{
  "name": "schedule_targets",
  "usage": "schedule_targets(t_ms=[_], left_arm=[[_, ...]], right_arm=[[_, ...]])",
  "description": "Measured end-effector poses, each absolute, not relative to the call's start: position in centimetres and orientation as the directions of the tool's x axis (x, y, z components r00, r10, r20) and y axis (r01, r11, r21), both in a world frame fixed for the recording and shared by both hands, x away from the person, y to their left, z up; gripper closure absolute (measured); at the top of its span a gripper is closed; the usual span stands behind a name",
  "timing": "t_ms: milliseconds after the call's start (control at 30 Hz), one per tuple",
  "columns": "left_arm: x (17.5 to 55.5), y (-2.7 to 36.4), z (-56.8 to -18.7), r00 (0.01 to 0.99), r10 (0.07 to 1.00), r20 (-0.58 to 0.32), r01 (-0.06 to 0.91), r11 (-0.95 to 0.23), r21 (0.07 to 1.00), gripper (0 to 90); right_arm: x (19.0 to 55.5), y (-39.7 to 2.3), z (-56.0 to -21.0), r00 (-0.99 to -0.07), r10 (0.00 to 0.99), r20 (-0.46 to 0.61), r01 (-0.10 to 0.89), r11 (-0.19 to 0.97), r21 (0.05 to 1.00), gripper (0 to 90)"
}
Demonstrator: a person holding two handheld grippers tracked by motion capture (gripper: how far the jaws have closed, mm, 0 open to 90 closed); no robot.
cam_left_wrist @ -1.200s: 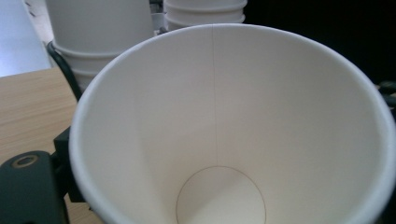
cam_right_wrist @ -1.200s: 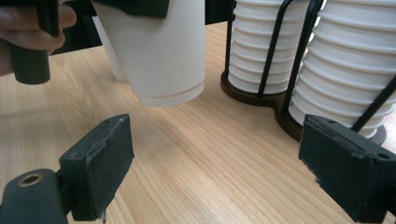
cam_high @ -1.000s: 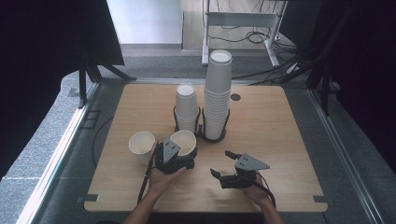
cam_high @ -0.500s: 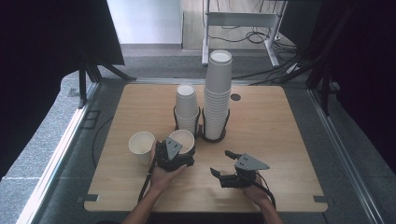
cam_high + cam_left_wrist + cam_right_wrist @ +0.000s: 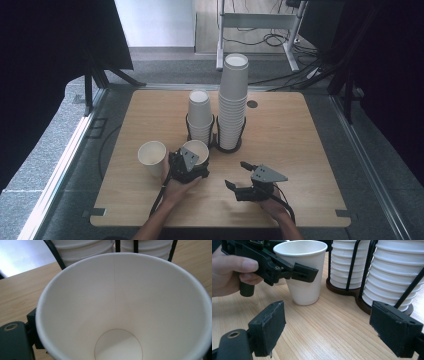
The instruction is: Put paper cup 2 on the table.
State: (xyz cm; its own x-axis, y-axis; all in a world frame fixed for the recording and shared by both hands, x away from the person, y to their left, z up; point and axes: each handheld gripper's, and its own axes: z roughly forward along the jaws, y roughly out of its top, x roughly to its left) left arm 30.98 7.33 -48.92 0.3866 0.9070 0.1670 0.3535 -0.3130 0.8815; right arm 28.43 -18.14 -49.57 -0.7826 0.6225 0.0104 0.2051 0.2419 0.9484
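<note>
High view: paper cup (image 5: 196, 150) upright on bench (image 5: 300, 150), just in front of wire holder (image 5: 215, 142) with short stack (image 5: 200, 112) and tall stack (image 5: 234, 100). Second cup (image 5: 151, 157) just beside it, mouth up. Left hand-held gripper (image 5: 187, 162) at paper cup's near side, pointing away from the person, forearm in from the bottom edge. Right hand-held gripper (image 5: 235, 174) low over bare bench, well apart from both cups, angled toward the left one. Left gripper view: looking straight down into the paper cup, rim round and undented, base visible, one black jaw outside the wall at lower left. Jaws just been opening with the cup between them; cannot tell whether pads press on the wall or have let go. Right gripper view: paper cup base flat on bench, left jaw lying across its outer wall near the rim, left hand (image 5: 229, 272) wrapped round the handle, wrist roughly level. Right jaws wide apart, nothing between them, tips close to the wood. Handling, as judgement: very light, thin-walled, springy; crushes or ovals under any real squeeze, tips easily when nudged near the rim, waxy skin probably a bit slippery. Best taken across the upper wall just under the rolled rim, where stiffest, with light pressure only. For release, needs opening clear of the wall before pulling back, else likely to drag or topple the cup.
</note>
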Motion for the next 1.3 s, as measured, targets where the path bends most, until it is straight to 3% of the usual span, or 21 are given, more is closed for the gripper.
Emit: schedule_targets(t_ms=[200, 333, 800, 1167, 1300], left_arm=[[31.0, 7.5, -49.1, 0.381, 0.911, 0.158, 0.355, -0.301, 0.885, 9.3], [30.6, 7.5, -48.7, 0.382, 0.911, 0.153, 0.347, -0.295, 0.890, 0.3], [26.8, 8.6, -46.2, 0.388, 0.913, 0.124, 0.329, -0.263, 0.907, 0.0], [25.8, 11.6, -44.8, 0.559, 0.826, -0.073, 0.339, -0.147, 0.929, 0.1], [25.6, 12.5, -44.5, 0.593, 0.798, -0.108, 0.338, -0.124, 0.933, 0.9]], right_arm=[[28.4, -18.2, -49.5, -0.782, 0.624, 0.012, 0.207, 0.240, 0.948, 13.5], [28.4, -18.2, -49.6, -0.784, 0.620, 0.009, 0.205, 0.244, 0.948, 13.5], [28.0, -18.4, -49.2, -0.798, 0.602, 0.030, 0.202, 0.220, 0.954, 13.5], [28.2, -19.8, -48.9, -0.767, 0.641, 0.025, 0.202, 0.205, 0.958, 13.5], [27.9, -20.8, -48.7, -0.748, 0.664, 0.018, 0.202, 0.201, 0.959, 13.6]])
